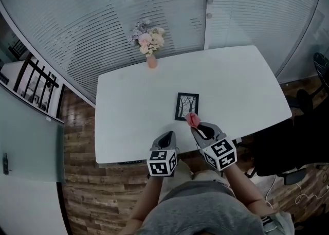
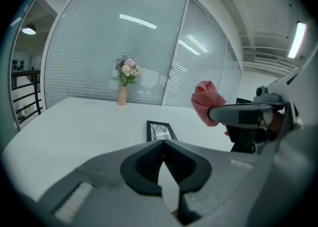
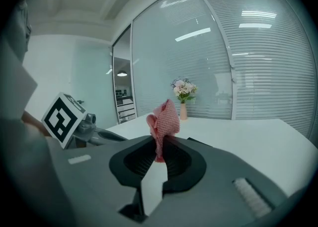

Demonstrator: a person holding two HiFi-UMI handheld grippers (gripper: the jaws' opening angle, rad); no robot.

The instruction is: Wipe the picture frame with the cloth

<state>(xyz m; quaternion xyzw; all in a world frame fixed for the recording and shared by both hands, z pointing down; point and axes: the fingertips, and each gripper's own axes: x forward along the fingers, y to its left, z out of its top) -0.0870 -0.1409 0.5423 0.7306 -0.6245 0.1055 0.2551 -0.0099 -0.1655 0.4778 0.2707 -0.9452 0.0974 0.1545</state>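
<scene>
A small black picture frame lies flat on the white table, near its front edge; the left gripper view also shows the frame. My right gripper is shut on a pink cloth and hovers just in front of the frame's near edge. In the right gripper view the cloth sticks up from between the closed jaws. My left gripper is shut with nothing in it, above the table's front edge, to the left of the frame. The left gripper view sees the cloth held up at the right.
A pink vase of flowers stands at the table's far edge, before a glass wall with blinds. A dark chair sits to the right of the table. A black railing runs at the left, over wooden floor.
</scene>
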